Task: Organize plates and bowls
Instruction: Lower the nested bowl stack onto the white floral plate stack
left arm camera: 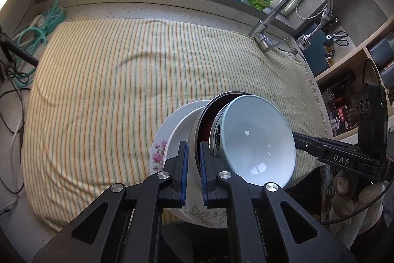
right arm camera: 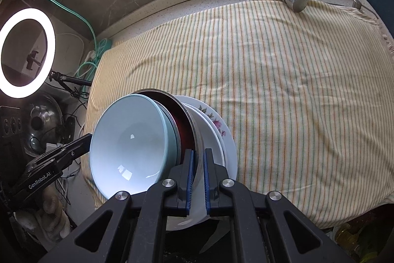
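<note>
From the left wrist, the left gripper (left arm camera: 194,159) is pinching the rim of a steel bowl (left arm camera: 198,125) between its blue pads, jaws almost pressed together on the thin wall. A pale blue bowl (left arm camera: 256,137) is nesting inside the steel one, and behind them a white bowl (left arm camera: 179,132) and a flowered plate (left arm camera: 158,147) are sitting stacked. The whole nest is tipping up on its side over the near edge of the striped cloth (left arm camera: 123,80). The right gripper (left arm camera: 299,139) is reaching in from the right, its tips hidden behind the blue bowl.

From the right wrist, the right gripper (right arm camera: 199,162) is likewise clamping a thin steel rim (right arm camera: 195,139), jaws nearly closed on it. The blue bowl (right arm camera: 130,137) is facing the camera, with the plate (right arm camera: 227,139) at the back, over the cloth (right arm camera: 283,90).

Gripping opposite sides of the same rim is probably meant to keep the heavy stack from swinging while both hands are carrying it as one load.
</note>
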Tool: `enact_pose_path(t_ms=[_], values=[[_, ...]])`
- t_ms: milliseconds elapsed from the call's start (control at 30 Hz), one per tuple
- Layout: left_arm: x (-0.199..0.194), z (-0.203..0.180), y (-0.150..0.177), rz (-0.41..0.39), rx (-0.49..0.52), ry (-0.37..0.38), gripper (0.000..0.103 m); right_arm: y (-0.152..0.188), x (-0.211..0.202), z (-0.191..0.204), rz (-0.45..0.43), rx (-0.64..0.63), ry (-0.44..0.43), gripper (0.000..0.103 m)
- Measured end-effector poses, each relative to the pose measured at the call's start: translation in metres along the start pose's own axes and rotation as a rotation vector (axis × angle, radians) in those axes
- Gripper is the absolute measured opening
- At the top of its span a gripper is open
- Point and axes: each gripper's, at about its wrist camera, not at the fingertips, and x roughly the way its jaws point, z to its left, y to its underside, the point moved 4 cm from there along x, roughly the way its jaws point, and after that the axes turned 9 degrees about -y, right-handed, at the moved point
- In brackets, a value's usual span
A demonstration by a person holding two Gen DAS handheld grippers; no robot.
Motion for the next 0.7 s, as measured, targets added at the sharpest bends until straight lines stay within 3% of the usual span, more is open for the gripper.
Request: enact_pose_path(t_ms=[400,600,700], values=[[-0.012,0.009,0.002,-0.034,0.015,-0.024,0.008,0.005,-0.012,0.010,-0.084,-0.034,0.068,0.008],[-0.024,0.002,0.010,-0.081,0.055,-0.089,0.009,0.018,-0.020,0.021,-0.137,-0.094,0.142,0.008],[-0.028,-0.005,0.018,-0.096,0.051,-0.113,0.009,0.027,-0.022,0.025,-0.133,-0.133,0.137,0.009]])
